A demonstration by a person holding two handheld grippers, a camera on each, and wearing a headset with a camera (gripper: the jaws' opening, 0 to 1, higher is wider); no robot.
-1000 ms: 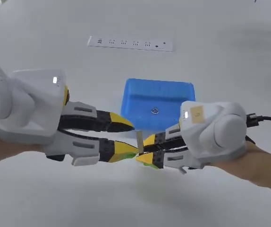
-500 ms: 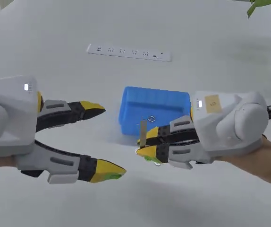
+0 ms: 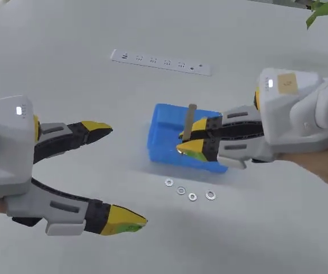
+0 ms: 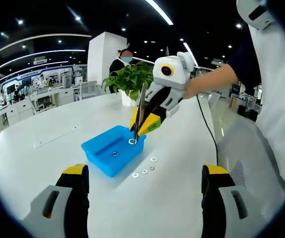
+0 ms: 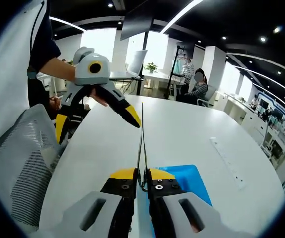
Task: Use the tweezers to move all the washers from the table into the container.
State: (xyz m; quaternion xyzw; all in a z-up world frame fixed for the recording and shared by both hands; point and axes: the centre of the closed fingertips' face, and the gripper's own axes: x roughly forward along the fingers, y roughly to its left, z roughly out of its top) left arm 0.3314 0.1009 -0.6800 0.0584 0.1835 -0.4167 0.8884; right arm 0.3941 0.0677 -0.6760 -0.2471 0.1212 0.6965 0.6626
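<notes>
The white surface (image 3: 255,240) spreads wide and mostly bare, with open room on every side of the work. The left gripper view shows its rounded edge on the right with floor beyond (the head view cuts this off). The left gripper (image 3: 127,174) hovers with its jaws spread wide and nothing between them, well apart from the blue container (image 3: 164,137). There is free surface between the two. The right gripper (image 3: 182,142) is over the container, its jaws pressed together on the tweezers (image 3: 191,114). In the head view these show as a short grey stub above the jaws. The right gripper view shows them full length as two thin blades, and the left gripper view shows their tips reaching down over the container. A white power strip (image 3: 161,61) lies beyond the container, well apart from it. Four washers (image 3: 180,190) lie in a loose row on the surface just in front of the container. In the left gripper view another washer (image 4: 114,154) rests inside it, and a small ring (image 4: 131,142) sits at the tweezer tips. A tan sticker (image 3: 288,83) on the right gripper's housing is too blurred to read.
</notes>
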